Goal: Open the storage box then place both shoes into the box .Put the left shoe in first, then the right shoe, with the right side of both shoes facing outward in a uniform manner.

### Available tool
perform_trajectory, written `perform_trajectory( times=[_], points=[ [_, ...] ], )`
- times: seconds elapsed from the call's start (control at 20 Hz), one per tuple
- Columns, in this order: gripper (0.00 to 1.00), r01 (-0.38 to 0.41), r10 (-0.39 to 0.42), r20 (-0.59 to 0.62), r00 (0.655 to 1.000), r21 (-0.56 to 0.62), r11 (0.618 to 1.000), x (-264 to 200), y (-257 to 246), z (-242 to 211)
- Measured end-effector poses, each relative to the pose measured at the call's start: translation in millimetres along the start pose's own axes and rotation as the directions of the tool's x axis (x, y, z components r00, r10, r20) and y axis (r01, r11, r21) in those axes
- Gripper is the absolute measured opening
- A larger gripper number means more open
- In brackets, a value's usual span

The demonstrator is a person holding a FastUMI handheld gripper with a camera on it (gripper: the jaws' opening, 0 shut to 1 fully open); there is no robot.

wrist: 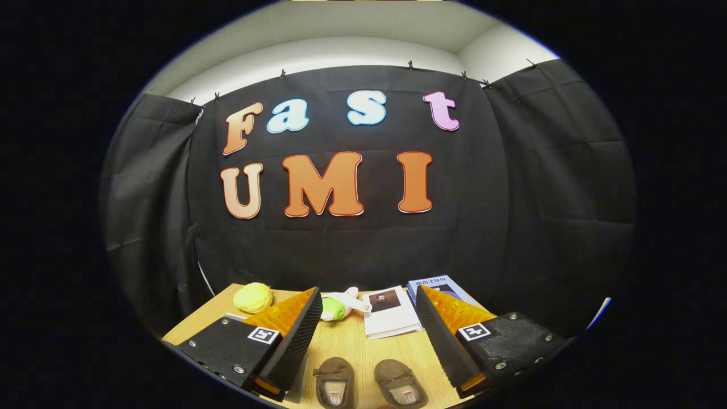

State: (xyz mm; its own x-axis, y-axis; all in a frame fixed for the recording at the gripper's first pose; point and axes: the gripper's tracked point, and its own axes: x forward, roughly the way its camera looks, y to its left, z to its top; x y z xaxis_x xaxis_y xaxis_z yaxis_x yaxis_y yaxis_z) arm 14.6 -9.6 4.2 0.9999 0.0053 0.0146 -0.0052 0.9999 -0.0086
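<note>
One wooden table point(346, 346) under your gripper point(366, 324) — fingers spread wide, nothing held. Two books beyond fingers: white one point(392, 318), blue one point(440, 286) behind. Two brown shoes point(335, 383) point(400, 386) side by side between fingers, openings facing up. One yellow plush point(253, 297), one small white-green toy point(341, 305) — far side.

**Two brown shoes on the desk**

A pair of small brown slip-on shoes sits side by side on the wooden desk point(346, 341), soles down, openings up. The left shoe point(335, 383) and right shoe point(400, 383) lie a little apart, toes pointing away toward the back of the desk. Both have a pale label inside. They lie between the spread fingers of the claw point(363, 341), touching neither.
</note>
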Motion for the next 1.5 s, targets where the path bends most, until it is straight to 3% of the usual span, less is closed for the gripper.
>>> perform_trajectory(
  times=[0.4,0.6,0.7,0.8,0.95,1.05,1.2,1.5],
  points=[
    [0.99,-0.075,0.075,-0.016,0.997,-0.001,0.997,5.0,16.5,-5.8],
    [0.98,-0.186,0.191,-0.057,0.98,0.077,0.98,2.1,41.9,-28.2],
    [0.98,-0.262,0.279,-0.106,0.955,0.145,0.954,2.1,60.9,-51.1],
    [0.99,-0.32,0.369,-0.18,0.912,0.253,0.913,-0.6,79.3,-81.8],
    [0.98,-0.338,0.456,-0.278,0.845,0.384,0.859,-0.7,96.2,-128.8],
    [0.98,-0.34,0.535,-0.311,0.785,0.506,0.793,-5.7,112.0,-153.4],
    [0.98,-0.306,0.634,-0.297,0.714,0.682,0.664,-8.0,132.4,-175.5],
    [0.98,-0.172,0.717,-0.293,0.633,0.849,0.499,4.3,148.8,-222.8]
  ],
)
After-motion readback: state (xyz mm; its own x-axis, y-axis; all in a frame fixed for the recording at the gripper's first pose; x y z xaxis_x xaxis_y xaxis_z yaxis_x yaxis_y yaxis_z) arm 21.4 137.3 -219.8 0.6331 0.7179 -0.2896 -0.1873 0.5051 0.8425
